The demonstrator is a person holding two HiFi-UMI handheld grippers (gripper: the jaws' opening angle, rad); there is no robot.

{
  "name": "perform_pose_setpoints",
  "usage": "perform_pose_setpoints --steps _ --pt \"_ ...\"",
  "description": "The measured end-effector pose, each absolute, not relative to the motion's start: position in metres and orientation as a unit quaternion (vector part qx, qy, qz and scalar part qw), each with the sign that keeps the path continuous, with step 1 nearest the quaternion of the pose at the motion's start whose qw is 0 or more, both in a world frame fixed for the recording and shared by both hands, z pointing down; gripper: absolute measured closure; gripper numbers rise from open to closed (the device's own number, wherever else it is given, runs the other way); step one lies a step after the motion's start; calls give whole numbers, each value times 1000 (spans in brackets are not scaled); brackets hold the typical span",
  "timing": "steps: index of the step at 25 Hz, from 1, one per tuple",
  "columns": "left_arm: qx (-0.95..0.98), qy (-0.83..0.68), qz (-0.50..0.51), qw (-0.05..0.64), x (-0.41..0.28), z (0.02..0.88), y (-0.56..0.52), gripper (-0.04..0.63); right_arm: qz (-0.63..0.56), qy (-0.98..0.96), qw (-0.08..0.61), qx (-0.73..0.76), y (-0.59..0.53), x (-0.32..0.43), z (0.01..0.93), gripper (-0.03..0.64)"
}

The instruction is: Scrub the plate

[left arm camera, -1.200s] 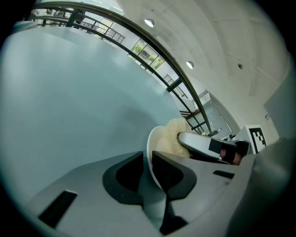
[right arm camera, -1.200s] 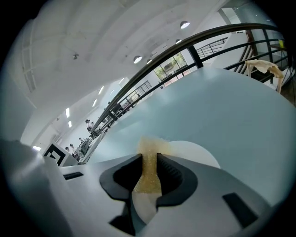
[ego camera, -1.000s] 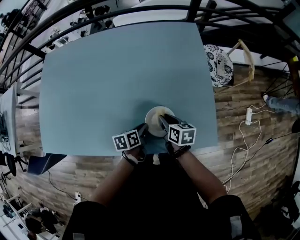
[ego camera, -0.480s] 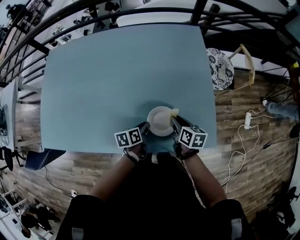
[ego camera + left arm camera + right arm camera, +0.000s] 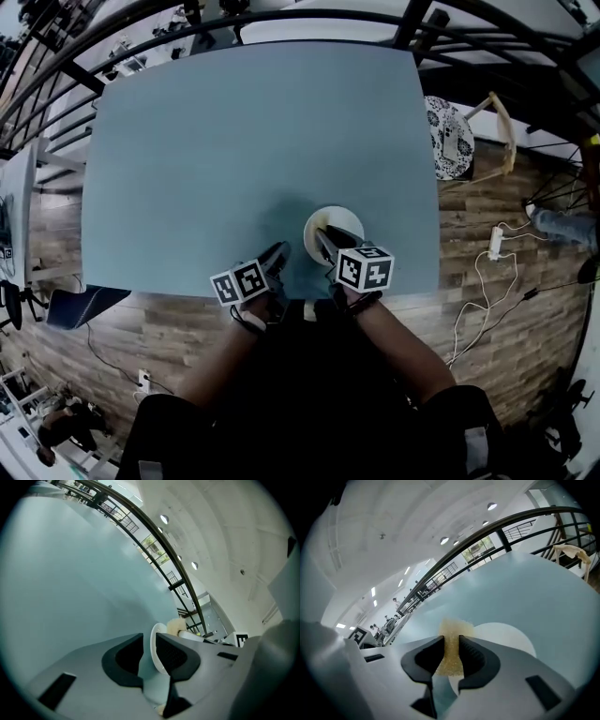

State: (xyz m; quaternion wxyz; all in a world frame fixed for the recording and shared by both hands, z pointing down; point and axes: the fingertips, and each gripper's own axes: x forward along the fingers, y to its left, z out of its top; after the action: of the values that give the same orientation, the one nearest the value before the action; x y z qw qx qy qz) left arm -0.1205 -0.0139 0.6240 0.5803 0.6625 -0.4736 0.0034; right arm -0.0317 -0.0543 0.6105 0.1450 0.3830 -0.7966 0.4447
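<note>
Clock read around the plate (image 5: 345, 218) in the head view, 12 pointing away from the person. Broad bare worktop (image 5: 216, 150) from 8 round through 12 to 2: free passage on every line there. Only a thin strip of worktop at 3 before the edge. Crowded at 5 to 7: right gripper (image 5: 322, 235) reaching over the plate's near part, its fingers (image 5: 476, 656) filled by a sponge (image 5: 451, 644). Left gripper (image 5: 281, 250) near the rim at 8, fingers (image 5: 125, 660) slightly apart, a slim lane of worktop between the two grippers. Stool (image 5: 452, 139) off the worktop at 2. Railing (image 5: 534, 515) beyond the far edge at 12.
</note>
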Motion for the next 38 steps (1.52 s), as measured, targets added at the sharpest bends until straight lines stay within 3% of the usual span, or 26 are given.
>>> perform_pose_setpoints --steps 7,29,38 --pt "654 -488 -6 579 -140 619 0 505 454 -806 164 343 -45 -69 627 512" --pt "681 -428 101 586 -61 647 -6 505 467 -737 105 477 -52 83 624 512" --pt "681 -429 91 586 -63 642 -4 505 452 -757 95 463 -57 64 603 512"
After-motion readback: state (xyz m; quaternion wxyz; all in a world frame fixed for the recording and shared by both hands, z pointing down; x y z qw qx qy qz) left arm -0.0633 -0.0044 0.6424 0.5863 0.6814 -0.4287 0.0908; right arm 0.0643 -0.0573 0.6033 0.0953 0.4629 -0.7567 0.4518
